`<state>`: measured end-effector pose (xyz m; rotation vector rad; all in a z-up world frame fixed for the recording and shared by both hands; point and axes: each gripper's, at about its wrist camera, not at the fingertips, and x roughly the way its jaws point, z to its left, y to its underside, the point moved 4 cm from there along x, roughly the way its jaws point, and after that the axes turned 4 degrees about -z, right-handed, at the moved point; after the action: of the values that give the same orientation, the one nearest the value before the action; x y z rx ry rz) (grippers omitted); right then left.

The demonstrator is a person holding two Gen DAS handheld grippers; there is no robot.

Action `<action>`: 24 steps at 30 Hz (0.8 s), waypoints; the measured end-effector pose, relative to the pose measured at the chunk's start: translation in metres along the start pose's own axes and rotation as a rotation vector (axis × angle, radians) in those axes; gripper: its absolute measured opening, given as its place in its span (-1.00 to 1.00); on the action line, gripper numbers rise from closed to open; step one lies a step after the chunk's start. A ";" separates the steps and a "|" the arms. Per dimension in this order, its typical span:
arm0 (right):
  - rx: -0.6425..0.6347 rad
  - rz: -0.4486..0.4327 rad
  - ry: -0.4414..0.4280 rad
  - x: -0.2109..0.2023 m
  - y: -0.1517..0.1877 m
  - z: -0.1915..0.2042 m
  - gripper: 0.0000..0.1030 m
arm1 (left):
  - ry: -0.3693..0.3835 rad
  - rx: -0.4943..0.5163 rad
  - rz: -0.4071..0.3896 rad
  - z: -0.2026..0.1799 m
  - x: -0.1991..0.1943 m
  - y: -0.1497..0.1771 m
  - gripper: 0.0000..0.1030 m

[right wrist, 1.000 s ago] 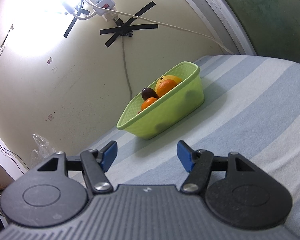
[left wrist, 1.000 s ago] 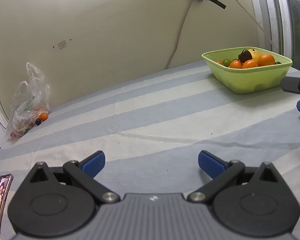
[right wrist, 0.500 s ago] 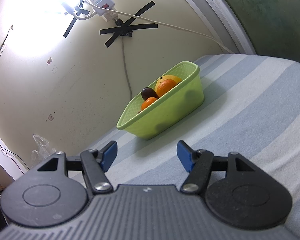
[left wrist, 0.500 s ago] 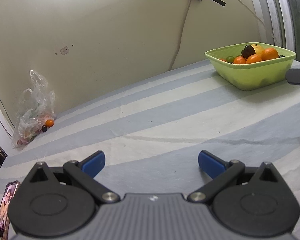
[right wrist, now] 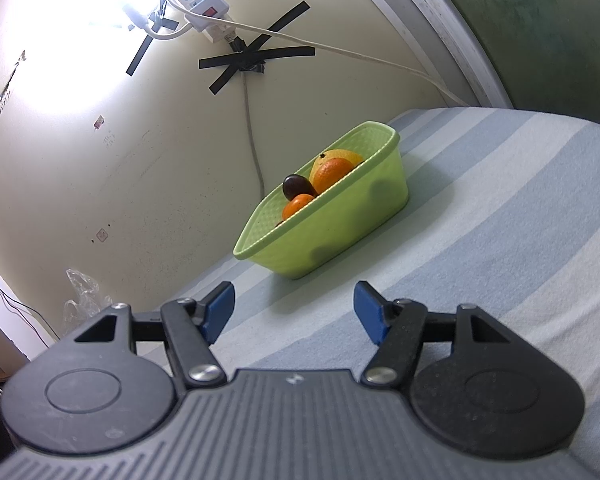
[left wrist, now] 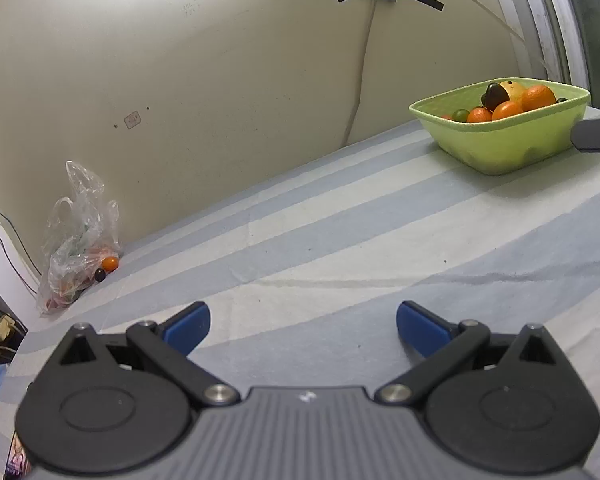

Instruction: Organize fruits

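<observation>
A light green basket (left wrist: 504, 148) stands at the far right of the striped cloth, holding oranges (left wrist: 537, 97), a dark plum (left wrist: 494, 95), a yellow fruit and a small green one. From the right wrist the same basket (right wrist: 340, 232) lies just ahead, with an orange (right wrist: 332, 174) and a dark plum (right wrist: 298, 186) showing over its rim. My left gripper (left wrist: 303, 322) is open over bare cloth, well short of the basket. My right gripper (right wrist: 294, 308) is open too, nothing between its blue pads (right wrist: 370, 314). A tip of the right gripper (left wrist: 596, 134) shows at the left view's right edge.
A clear plastic bag (left wrist: 76, 240) with an orange (left wrist: 110, 263) and a dark fruit lies against the wall at the far left. A power strip (right wrist: 204, 10) and taped cable hang on the wall behind the basket. A window frame (right wrist: 440, 32) bounds the right.
The left wrist view has tilted and rolled a little, so the basket and bag sit higher and further right in it. The right wrist view is unchanged.
</observation>
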<state>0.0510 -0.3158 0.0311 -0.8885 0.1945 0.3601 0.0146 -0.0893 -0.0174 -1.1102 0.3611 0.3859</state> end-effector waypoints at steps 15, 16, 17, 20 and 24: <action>0.005 -0.001 -0.003 -0.001 0.000 0.000 0.32 | -0.017 0.024 -0.013 -0.004 -0.001 0.002 1.00; 0.005 0.000 -0.003 -0.001 0.000 0.000 0.32 | -0.018 0.026 -0.015 -0.004 -0.001 0.002 1.00; 0.005 0.000 -0.003 -0.001 0.000 0.001 0.32 | -0.019 0.029 -0.016 -0.005 -0.001 0.002 1.00; 0.005 0.000 -0.003 -0.001 -0.001 0.000 0.32 | -0.020 0.031 -0.018 -0.005 -0.001 0.002 1.00; 0.005 0.001 -0.003 -0.002 -0.001 0.000 0.32 | -0.021 0.031 -0.017 -0.005 -0.001 0.002 1.00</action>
<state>0.0499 -0.3162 0.0323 -0.8827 0.1928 0.3614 0.0123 -0.0937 -0.0204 -1.0777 0.3379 0.3750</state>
